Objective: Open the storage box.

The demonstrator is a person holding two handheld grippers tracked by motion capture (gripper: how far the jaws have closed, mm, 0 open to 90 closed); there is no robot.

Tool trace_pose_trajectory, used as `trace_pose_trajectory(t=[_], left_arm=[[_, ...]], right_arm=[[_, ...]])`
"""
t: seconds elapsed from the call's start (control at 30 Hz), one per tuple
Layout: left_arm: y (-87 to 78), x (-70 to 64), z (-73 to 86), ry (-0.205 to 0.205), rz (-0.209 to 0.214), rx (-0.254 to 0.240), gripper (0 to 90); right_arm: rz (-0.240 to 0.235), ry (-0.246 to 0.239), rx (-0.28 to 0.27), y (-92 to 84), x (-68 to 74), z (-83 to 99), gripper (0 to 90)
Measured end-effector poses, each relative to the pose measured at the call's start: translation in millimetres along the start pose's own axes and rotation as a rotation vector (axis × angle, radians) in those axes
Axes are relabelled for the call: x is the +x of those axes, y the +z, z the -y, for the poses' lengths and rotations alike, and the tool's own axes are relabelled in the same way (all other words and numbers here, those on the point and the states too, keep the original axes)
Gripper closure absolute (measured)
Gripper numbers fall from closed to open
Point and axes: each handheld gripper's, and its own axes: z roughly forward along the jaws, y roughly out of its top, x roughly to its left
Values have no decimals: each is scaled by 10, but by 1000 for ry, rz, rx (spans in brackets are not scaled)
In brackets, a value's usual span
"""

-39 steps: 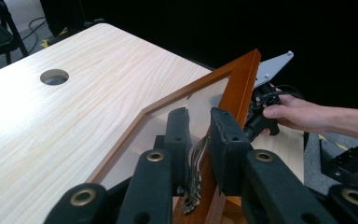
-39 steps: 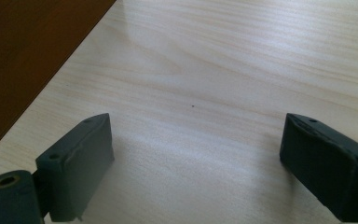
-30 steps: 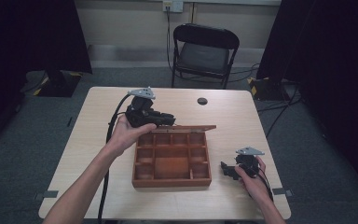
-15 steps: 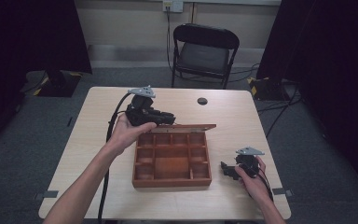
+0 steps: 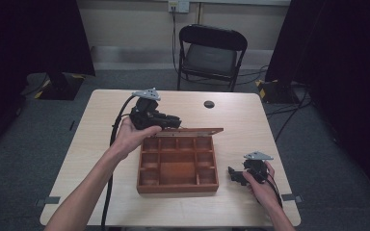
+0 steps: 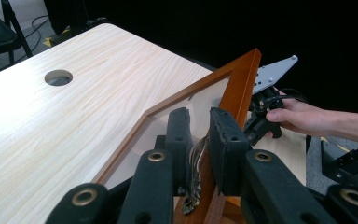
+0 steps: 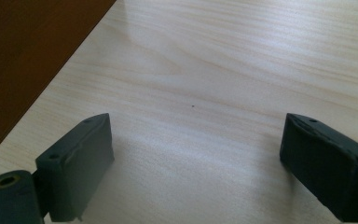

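A brown wooden box point(image 5: 177, 187) with several compartments sits mid-table, its glass-paned lid point(image 5: 192, 130) raised along the far side. My left gripper point(image 5: 174, 121) reaches in from the left and is shut on the lid's wooden frame point(image 6: 242, 79). In the left gripper view the pads point(image 6: 223, 135) squeeze the frame edge where a small metal clasp point(image 6: 196, 163) hangs. My right gripper point(image 5: 232, 174) rests on the table just right of the box, jaws open. Between its fingers point(image 7: 196, 144) is bare tabletop, with the box's side wall point(image 7: 23, 56) at the left.
The light wooden table has a round cable hole point(image 5: 209, 104) near its far edge. A black folding chair point(image 5: 212, 53) stands behind the table. A thick cable point(image 5: 113, 144) trails from the left gripper along the forearm. Dark curtains hang on both sides.
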Motion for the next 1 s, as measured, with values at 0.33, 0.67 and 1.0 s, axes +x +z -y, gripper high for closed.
trace_pose_trajectory(t=[0.33, 0.67, 1.0], left_arm=[[0, 5, -6, 4, 0, 1, 784], [0, -4, -8, 6, 0, 5, 789], [0, 2, -10, 9, 1, 5, 791]], right_arm=[[0, 0, 0, 0, 0, 0, 89], [0, 0, 0, 0, 0, 0, 90], [0, 0, 0, 0, 0, 0, 90]])
